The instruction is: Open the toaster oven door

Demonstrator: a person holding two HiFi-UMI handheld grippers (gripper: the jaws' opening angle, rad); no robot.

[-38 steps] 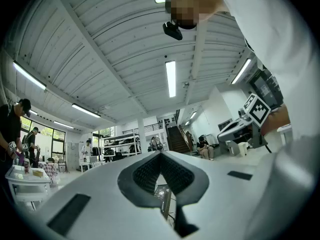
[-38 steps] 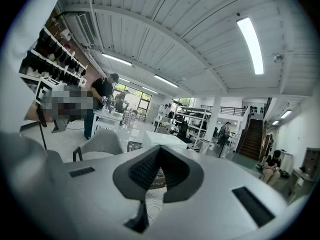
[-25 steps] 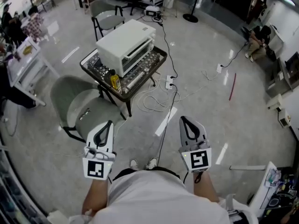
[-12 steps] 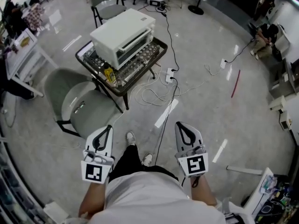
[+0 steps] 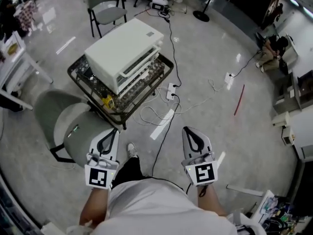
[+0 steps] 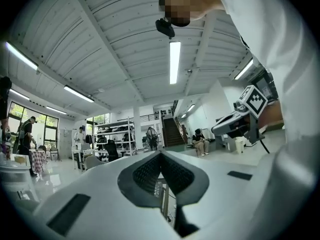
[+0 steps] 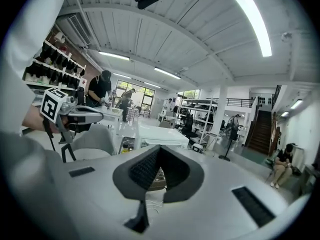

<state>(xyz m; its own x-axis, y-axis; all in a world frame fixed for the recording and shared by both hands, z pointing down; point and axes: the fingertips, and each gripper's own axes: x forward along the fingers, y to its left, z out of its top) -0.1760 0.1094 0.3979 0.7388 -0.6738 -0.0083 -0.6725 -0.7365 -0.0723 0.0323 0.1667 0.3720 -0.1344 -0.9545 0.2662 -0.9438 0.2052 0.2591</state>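
Head view: white box-shaped toaster oven [image 5: 122,53] stands on a dark metal-framed table [image 5: 166,62], up and left of centre. Its glass door faces lower right, towards the person, and sits flush with the front, i.e. closed.

1 small yellow bottle [image 5: 107,102] stands on the table's near corner. A grey-green padded chair [image 5: 73,126] is just left of the table. A white power strip [image 5: 170,88] with cables lies on the floor beside the table.

Left gripper [image 5: 116,129]: held low in front of the body, well short of the oven. In the left gripper view the left gripper [image 6: 161,154] has its jaws together at the tips, with nothing between them.

Right gripper [image 5: 186,129]: level with the left, also well apart from the oven. In the right gripper view the right gripper [image 7: 159,149] has its jaws together and empty. The oven [image 7: 165,136] shows beyond them.
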